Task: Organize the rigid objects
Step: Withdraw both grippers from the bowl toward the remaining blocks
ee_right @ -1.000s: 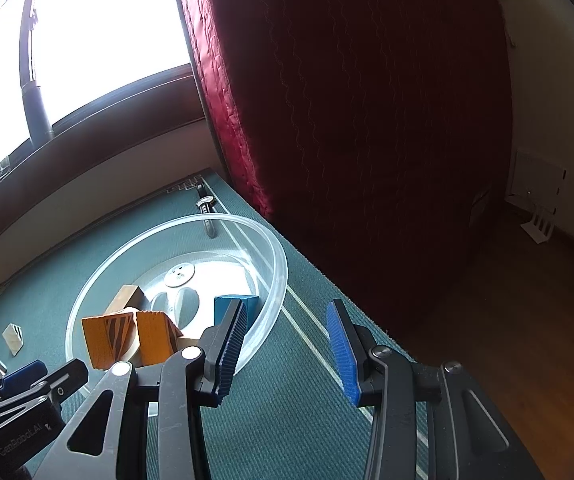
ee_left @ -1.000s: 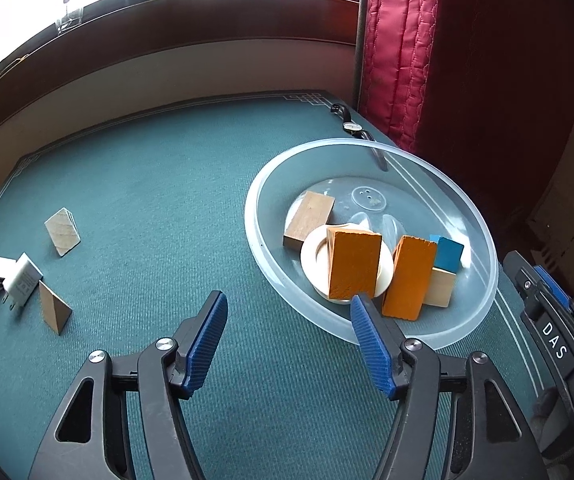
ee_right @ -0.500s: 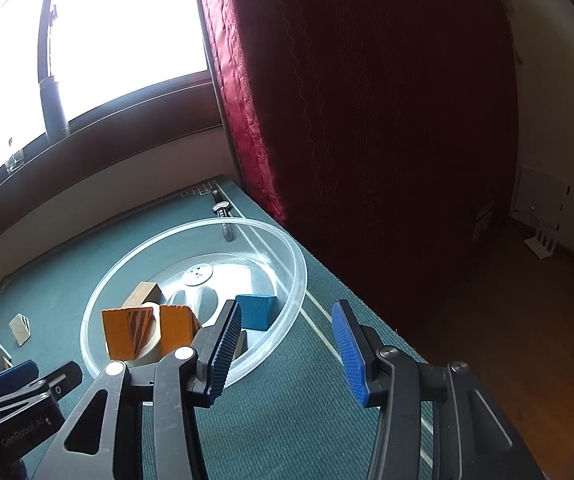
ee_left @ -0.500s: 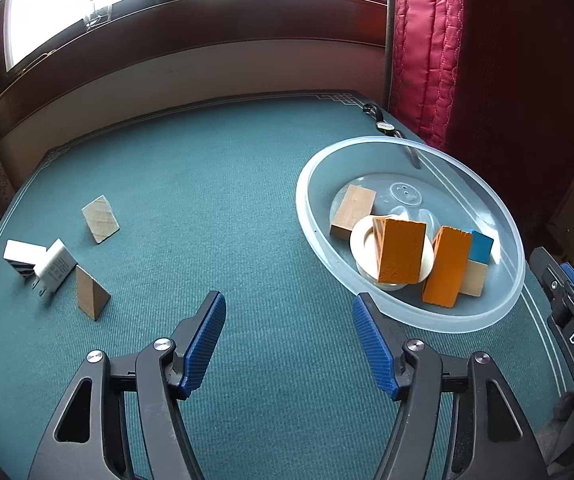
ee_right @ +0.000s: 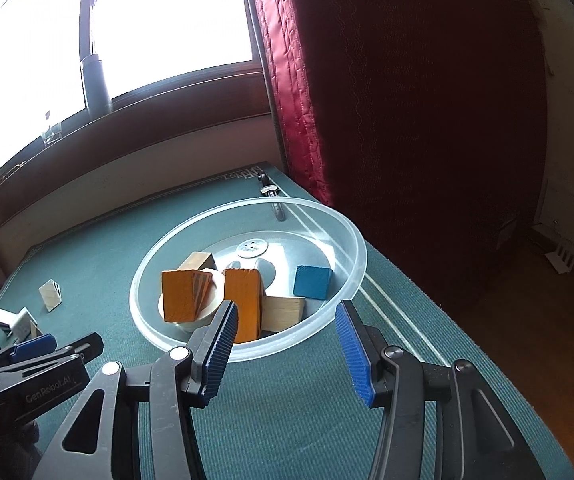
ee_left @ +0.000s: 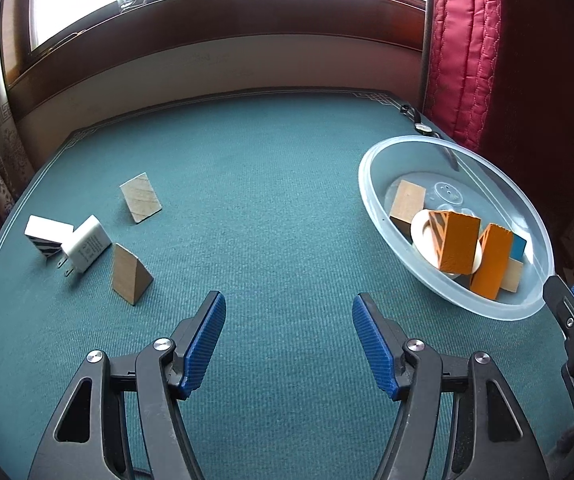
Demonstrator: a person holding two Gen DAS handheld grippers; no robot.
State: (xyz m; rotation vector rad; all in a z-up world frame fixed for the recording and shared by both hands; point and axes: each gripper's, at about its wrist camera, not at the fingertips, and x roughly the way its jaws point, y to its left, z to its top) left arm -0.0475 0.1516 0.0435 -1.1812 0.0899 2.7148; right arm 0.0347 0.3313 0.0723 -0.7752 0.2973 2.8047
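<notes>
Left wrist view: at the far left of the green counter (ee_left: 271, 208) a white block with a striped end (ee_left: 45, 236) lies touching a white plug adapter (ee_left: 87, 249). Just right of the adapter stands a wooden wedge (ee_left: 129, 274), and beyond it, a little apart, a flat wooden block (ee_left: 140, 197) leans tilted. Across the middle the cloth is bare, and the left tool (ee_left: 287, 344) hangs over it with its blue pads spread and nothing between them. To the right sits a clear plastic bowl (ee_left: 371, 196) near the counter's right edge. It holds a plain wooden block (ee_left: 406, 202), a white dish (ee_left: 421, 236), two orange blocks (ee_left: 458, 242) standing side by side, the nearer one resting on the dish, then a blue block (ee_left: 519, 246) on top of a pale wooden block (ee_left: 514, 276). A wristwatch (ee_left: 421, 126) lies past the bowl's far rim, beside the red curtain (ee_left: 463, 48). At the right border the other tool's black frame shows.

Right wrist view: the loose pieces sit small at far left, above the left tool's frame. The bowl fills the centre. The right tool (ee_right: 285, 334) is released, its pads apart and empty, one in front of the bowl's near rim, the other just right of it. Here the blue block looks to lie behind the pale one, so I cannot tell whether it rests on it.
</notes>
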